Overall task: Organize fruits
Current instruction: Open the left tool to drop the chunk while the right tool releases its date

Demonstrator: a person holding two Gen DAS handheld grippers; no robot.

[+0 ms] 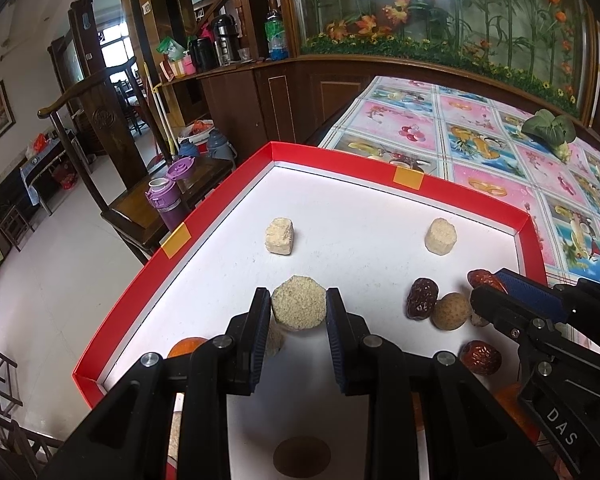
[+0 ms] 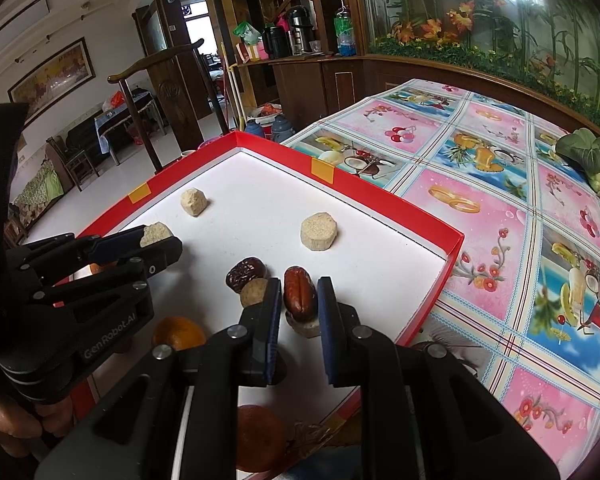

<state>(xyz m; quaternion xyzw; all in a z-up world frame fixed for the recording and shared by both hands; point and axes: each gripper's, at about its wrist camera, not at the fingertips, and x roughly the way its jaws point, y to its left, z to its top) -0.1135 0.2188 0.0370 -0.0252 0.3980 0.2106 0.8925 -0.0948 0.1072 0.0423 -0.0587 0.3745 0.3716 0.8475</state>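
Sorting step in hand; our left gripper (image 1: 298,312) clamps a beige cake (image 1: 298,307) over the red tray (image 1: 216,196); right gripper (image 2: 298,300) pinches a red date (image 2: 298,293) above it; next we need clear drop spots.

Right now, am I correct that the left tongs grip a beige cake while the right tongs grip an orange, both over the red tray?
Not quite: the right tongs grip a red date, not an orange, as the right wrist view shows. The left tongs do grip a beige cake, both over the red tray.
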